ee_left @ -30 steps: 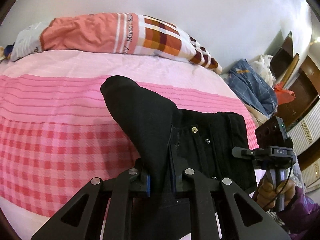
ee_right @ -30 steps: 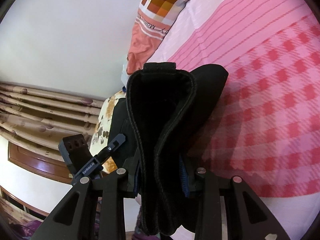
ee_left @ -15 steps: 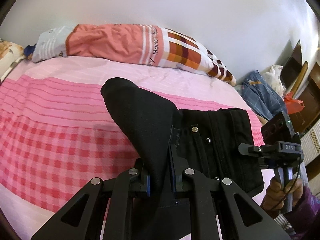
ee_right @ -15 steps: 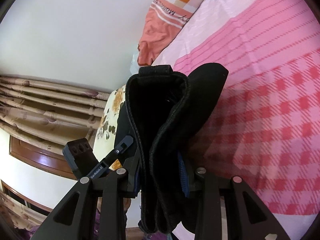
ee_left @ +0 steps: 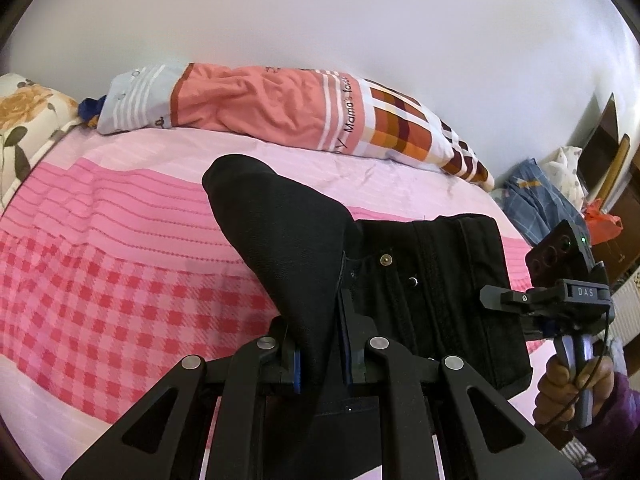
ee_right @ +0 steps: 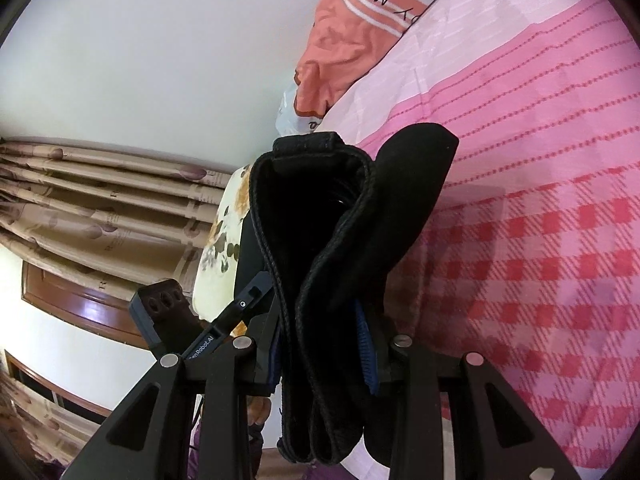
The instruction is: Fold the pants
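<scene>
we carry the black denim pants (ee_left: 420, 280) over the bed, one claw clamped on each side.

our left claw (ee_left: 320, 354) is pinched nearly closed on a thin fold; our right claw (ee_right: 320, 354), at 3 o'clock in the left view, grips a thick bundle of waistband layers. the pants hang between them above the pink checked bedsheet (ee_left: 120, 272), with the orange patchwork pillow (ee_left: 280, 112) at 12 o'clock. we judge the bulky stack could slide from the right pads, spoiling the fold.

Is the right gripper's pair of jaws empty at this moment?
No, the right gripper is clamped on a thick fold of the black pants.
</scene>
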The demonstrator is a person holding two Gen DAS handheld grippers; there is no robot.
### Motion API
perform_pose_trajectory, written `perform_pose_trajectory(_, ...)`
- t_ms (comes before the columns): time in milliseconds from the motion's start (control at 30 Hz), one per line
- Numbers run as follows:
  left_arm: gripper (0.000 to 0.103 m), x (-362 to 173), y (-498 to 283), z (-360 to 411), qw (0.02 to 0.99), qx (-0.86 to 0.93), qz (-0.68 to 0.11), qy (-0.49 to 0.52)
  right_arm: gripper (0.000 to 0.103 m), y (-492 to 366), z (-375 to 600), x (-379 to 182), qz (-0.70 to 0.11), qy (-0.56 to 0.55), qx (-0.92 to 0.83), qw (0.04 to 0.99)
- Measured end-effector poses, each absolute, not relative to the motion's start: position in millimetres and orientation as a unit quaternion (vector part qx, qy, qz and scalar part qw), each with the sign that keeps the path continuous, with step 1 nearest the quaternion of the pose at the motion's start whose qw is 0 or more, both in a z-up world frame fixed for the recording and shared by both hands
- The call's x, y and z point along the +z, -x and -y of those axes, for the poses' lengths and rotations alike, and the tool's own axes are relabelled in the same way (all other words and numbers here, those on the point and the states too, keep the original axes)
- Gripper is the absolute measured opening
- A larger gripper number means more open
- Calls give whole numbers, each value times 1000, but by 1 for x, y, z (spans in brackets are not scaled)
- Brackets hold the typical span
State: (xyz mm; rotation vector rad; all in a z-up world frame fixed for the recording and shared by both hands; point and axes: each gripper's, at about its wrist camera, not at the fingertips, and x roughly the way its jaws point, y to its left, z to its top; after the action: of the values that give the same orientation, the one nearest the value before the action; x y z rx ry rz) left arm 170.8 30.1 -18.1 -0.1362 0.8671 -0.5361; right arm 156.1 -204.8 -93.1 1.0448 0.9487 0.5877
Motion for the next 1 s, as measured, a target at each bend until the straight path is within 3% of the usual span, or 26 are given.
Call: perform_pose_trajectory(1000,14,-11,-197,-73,886,-222,-401,70,31,-187,160,-84,-436,-467,289,713)
